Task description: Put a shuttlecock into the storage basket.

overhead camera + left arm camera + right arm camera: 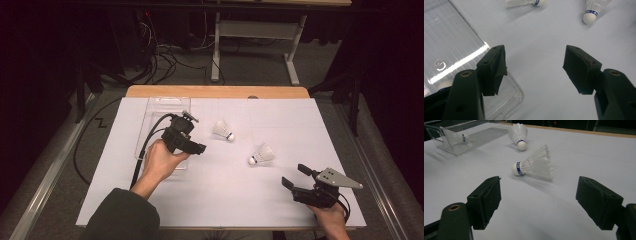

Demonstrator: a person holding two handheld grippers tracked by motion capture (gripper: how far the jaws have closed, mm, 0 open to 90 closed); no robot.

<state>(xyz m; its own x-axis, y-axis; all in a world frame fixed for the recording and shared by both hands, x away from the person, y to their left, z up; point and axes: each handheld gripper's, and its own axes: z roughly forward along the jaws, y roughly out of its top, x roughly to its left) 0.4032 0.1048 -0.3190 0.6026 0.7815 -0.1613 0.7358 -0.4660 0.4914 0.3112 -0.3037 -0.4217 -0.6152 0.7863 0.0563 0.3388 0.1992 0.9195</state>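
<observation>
A person at a white-covered table (220,200) holds two grippers, both with jaws spread wide and empty. The left gripper (199,148) hovers at the near end of a clear plastic tray (150,125) on the table's left side; a shuttlecock (456,138) already lies inside the tray. Two more lie loose at mid-table. The nearer shuttlecock (261,154) rests on its side just ahead and left of the right gripper (295,176), which sits by the near right corner. Its long axis runs roughly across that gripper's line of sight, cork toward the left jaw, feathers toward the right. The farther shuttlecock (222,130) lies beyond it toward the far edge, closer to the left gripper. The right gripper looks better placed for the nearer one.
</observation>
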